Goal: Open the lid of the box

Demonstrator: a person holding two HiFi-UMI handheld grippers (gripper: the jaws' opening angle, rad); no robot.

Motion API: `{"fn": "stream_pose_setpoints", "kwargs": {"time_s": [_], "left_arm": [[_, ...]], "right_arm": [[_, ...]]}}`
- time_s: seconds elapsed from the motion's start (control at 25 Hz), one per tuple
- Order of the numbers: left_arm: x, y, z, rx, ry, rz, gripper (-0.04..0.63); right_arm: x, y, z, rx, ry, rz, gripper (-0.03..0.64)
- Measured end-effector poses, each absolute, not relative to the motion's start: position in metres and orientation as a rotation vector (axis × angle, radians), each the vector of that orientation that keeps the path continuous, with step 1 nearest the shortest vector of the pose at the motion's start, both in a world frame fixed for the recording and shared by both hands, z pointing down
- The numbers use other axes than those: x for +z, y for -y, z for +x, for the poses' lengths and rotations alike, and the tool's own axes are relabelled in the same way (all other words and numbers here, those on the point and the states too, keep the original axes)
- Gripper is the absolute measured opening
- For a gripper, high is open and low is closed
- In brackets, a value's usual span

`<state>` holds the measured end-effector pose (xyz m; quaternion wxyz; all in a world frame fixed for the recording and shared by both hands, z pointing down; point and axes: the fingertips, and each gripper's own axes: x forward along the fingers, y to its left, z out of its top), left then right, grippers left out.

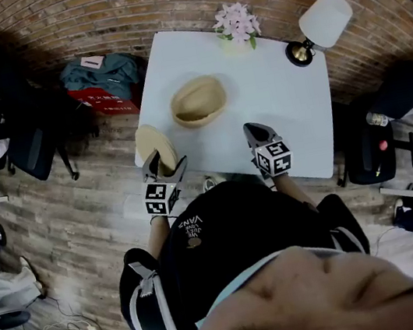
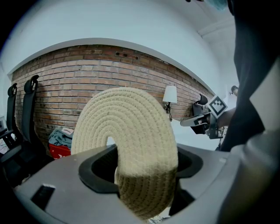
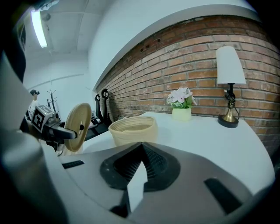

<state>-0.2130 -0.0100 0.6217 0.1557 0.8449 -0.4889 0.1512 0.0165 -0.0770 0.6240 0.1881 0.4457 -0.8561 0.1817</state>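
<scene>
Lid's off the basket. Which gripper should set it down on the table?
Left. The left gripper clamps the round woven straw lid by the white table's edge; the right gripper is shut and empty.

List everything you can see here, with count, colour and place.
table: 1, white, centre, against the brick wall
box: 1, woven tan, open, mid-table
lid: 1, woven tan, held at the table's near left corner
flowers: 1 pot, pink, table's far edge
lamp: 1, white shade, table's far right corner
chairs: at least 2, black, left of table
crate: 1, red, floor left of table
left gripper: 1, grey, shut on lid
right gripper: 1, grey, shut, empty
</scene>
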Motion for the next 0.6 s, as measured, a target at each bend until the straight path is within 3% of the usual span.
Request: {"fn": "stream_pose_setpoints", "kwargs": {"time_s": [0.6], "left_arm": [[0.6193, 0.0123, -0.2038, 0.431, 1.421, 2.417, 0.354]], "right_arm": [[0.6239, 0.0819, 0.0224, 0.489, 2.413, 1.233, 0.003]]}}
